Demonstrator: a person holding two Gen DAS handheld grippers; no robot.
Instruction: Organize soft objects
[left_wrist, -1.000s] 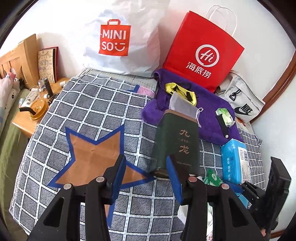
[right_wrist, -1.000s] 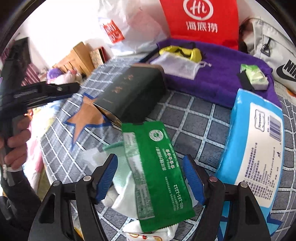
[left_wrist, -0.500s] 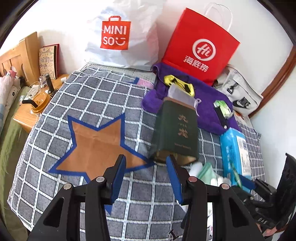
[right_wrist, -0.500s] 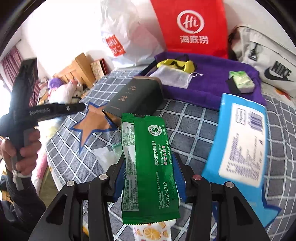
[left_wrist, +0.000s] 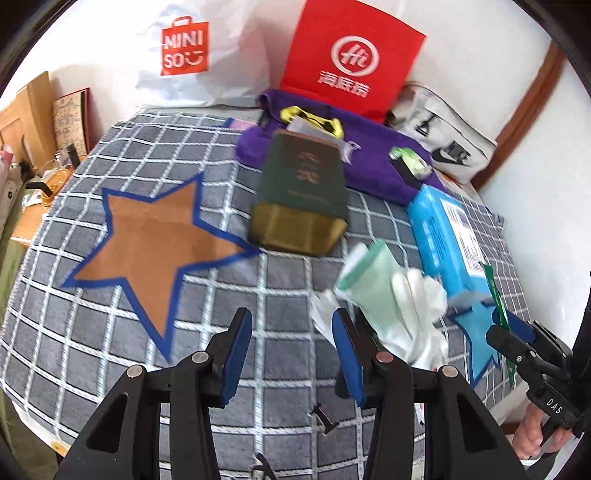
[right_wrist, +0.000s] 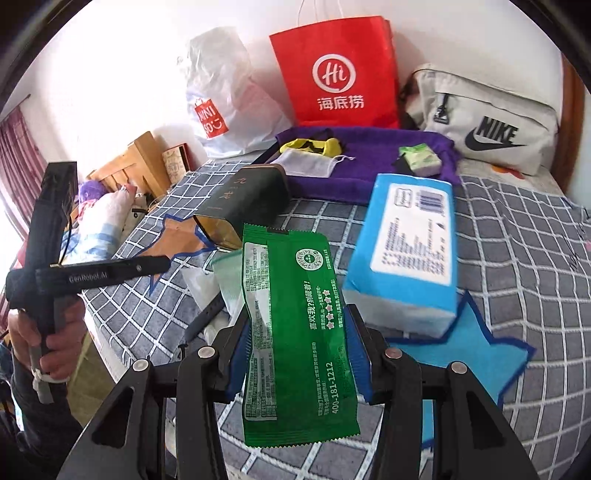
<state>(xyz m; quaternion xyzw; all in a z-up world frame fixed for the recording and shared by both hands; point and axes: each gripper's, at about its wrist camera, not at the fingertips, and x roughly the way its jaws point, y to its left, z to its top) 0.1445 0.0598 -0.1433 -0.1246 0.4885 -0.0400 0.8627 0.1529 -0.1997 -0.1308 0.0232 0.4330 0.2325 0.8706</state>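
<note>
At lower centre of the right view, your right tongs (right_wrist: 299, 354) clench the green sachet (right_wrist: 295, 325) above the bed (right_wrist: 517, 236); left tongs (left_wrist: 291, 354) hang released. Keep the squeeze steady, sachet level.

A plain white wall (right_wrist: 110, 74) fills twelve o'clock. A light wooden headboard (right_wrist: 142, 162) stands at nine o'clock, a brown wooden trim (left_wrist: 532, 99) at two o'clock, striped curtains (right_wrist: 14, 162) beside bright daylight.
</note>
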